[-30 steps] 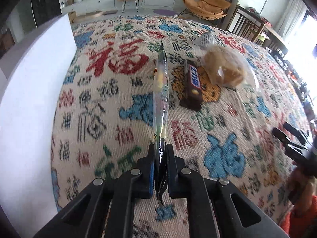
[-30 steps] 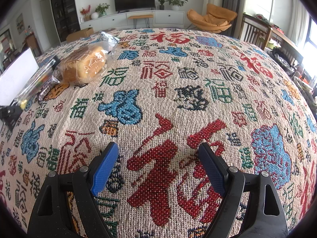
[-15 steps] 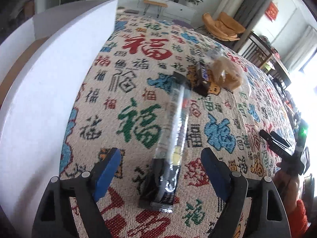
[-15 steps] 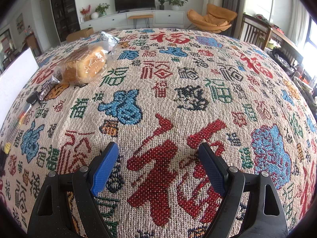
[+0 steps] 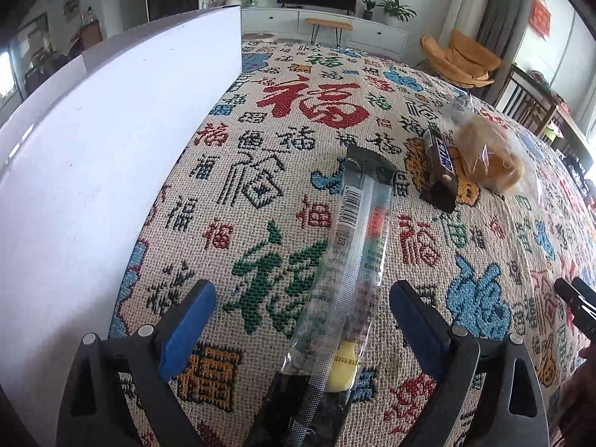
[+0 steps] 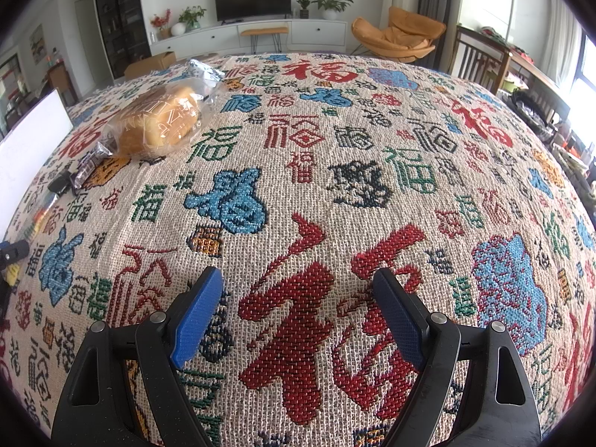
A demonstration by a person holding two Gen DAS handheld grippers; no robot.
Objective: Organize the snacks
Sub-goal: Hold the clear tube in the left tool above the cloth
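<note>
Here my left gripper (image 5: 300,320) hangs low over the table (image 5: 283,138), its jaws spread wide and holding nothing. Between them lies the long clear candy packet (image 5: 352,246), flat on the patterned cloth, its near end under the jaws and its dark far end pointing toward the table's far edge. A yellow sweet shows through the wrapper near my fingers. Along the left edge of the table stands a white box (image 5: 111,141), its plain wall beside the packet but apart from it. Farther on, to the right of the packet's far end, lies a brown chocolate bar (image 5: 439,169), and touching it on its right side sits a bun in a clear bag (image 5: 491,156).

My right gripper (image 6: 298,316) hovers over bare cloth nearer the table's right side, jaws likewise wide apart and empty. From there the bagged bun (image 6: 160,126) sits toward the far left corner, the chocolate bar (image 6: 83,173) just beside it, and the candy packet (image 6: 41,212) lies closer to the left edge.
</note>
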